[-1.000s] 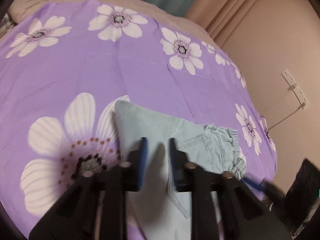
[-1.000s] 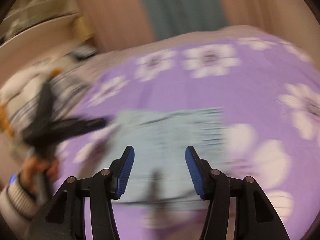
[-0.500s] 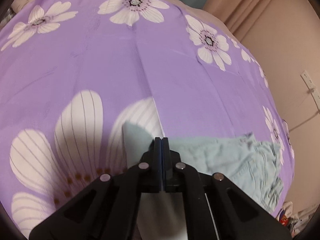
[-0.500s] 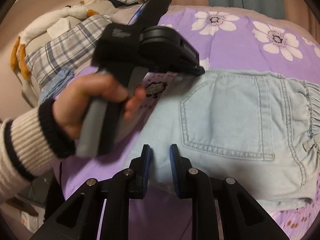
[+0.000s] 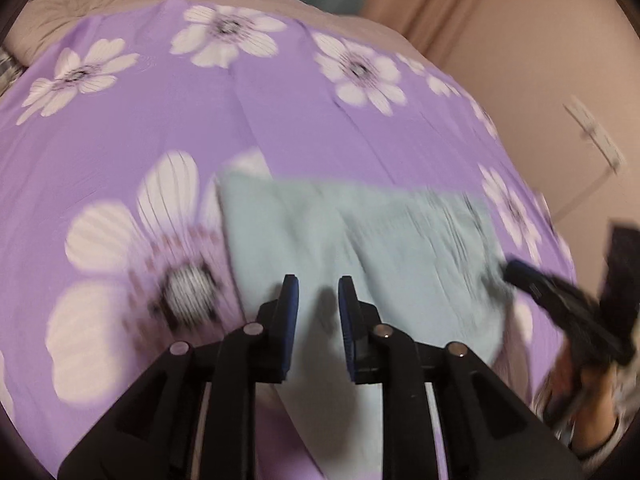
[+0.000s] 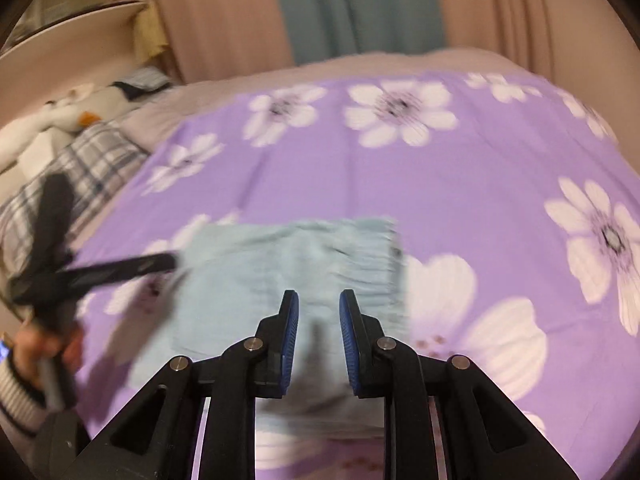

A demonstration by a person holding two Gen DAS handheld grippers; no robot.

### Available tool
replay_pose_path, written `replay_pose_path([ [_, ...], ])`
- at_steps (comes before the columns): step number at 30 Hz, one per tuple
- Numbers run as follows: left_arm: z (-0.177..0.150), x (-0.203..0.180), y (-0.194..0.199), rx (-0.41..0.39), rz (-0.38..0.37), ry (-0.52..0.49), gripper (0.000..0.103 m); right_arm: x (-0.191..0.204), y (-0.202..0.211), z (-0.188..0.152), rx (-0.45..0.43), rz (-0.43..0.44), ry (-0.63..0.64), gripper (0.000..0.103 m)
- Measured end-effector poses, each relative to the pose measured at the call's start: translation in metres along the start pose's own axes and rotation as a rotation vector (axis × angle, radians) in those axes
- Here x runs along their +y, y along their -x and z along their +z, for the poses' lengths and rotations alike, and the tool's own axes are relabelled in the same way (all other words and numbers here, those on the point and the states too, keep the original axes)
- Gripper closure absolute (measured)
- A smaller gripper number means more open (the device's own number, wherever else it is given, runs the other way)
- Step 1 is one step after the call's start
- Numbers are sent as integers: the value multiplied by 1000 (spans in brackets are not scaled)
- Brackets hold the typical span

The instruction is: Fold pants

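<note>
1. The light blue pants (image 5: 360,248) lie folded into a compact rectangle on the purple flowered bedspread (image 5: 160,140). In the left wrist view they spread from just beyond the left gripper (image 5: 319,300) toward the far right, and a strip of the cloth runs back under the tool toward the near edge.
2. In the right wrist view the pants (image 6: 288,264) sit directly ahead of the right gripper (image 6: 319,316), and reach further to its left than to its right. The gathered waistband end lies on the right side, by a large white flower.
3. The left gripper (image 6: 100,272) shows in the right wrist view as a dark blurred shape at the pants' left edge. The right gripper (image 5: 560,300) shows in the left wrist view at the pants' right edge.
4. Both views are smeared by motion, so seams, pockets and fold lines are hard to make out. The near part of the pants is hidden behind the black gripper bodies in both views. Whether either tool's tip touches the cloth cannot be told.
5. The left gripper's blue pads (image 5: 290,304) stand a narrow gap apart, with nothing between them; pale cloth shows through the gap.
6. The right gripper's blue pads (image 6: 290,320) are likewise narrowly parted and hold nothing.
7. A plaid pillow (image 6: 80,168) and a white plush toy (image 6: 40,124) lie at the far left of the bed; curtains (image 6: 360,8) hang beyond.
</note>
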State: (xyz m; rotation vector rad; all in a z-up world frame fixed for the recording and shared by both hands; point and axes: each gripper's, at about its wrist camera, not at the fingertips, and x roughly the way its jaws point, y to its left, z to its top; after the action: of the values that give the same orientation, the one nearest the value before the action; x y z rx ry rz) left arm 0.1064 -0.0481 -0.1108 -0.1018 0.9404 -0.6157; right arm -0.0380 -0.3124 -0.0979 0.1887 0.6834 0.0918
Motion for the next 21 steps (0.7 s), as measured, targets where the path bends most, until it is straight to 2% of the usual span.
replay_pose_path([
  [3, -32, -3, -5, 56, 7, -6, 82, -5, -13, -21, 94, -61, 13, 81],
  [6, -51, 4, 8, 32, -15, 51, 81, -5, -8, -32, 115, -77, 27, 81],
  [9, -63, 9, 22, 40, -14, 87, 74, -11, 7, -36, 134, -23, -19, 80],
  [10, -68, 13, 27, 43, -15, 107, 64, -15, 13, -36, 127, 2, -41, 78],
  [11, -70, 17, 30, 42, -13, 131, 50, -19, 17, -35, 121, 13, -57, 72],
  [12, -72, 22, 33, 37, -15, 162, 43, -23, 21, -35, 114, 28, -78, 66],
  [13, -72, 27, 36, 28, -24, 199, 36, -28, 22, -36, 115, 44, -115, 51],
  [14, -71, 32, 39, 13, -36, 241, 34, -34, 21, -34, 111, 52, -152, 42],
  [17, -64, 44, 35, 14, -73, 327, 32, -59, 16, -36, 116, 141, -303, 40],
  [18, -62, 45, 33, 19, -86, 341, 32, -69, 9, -37, 138, 184, -371, 40],
  [21, -52, 42, 21, 38, -126, 346, 31, -84, -7, -45, 184, 241, -494, 40],
])
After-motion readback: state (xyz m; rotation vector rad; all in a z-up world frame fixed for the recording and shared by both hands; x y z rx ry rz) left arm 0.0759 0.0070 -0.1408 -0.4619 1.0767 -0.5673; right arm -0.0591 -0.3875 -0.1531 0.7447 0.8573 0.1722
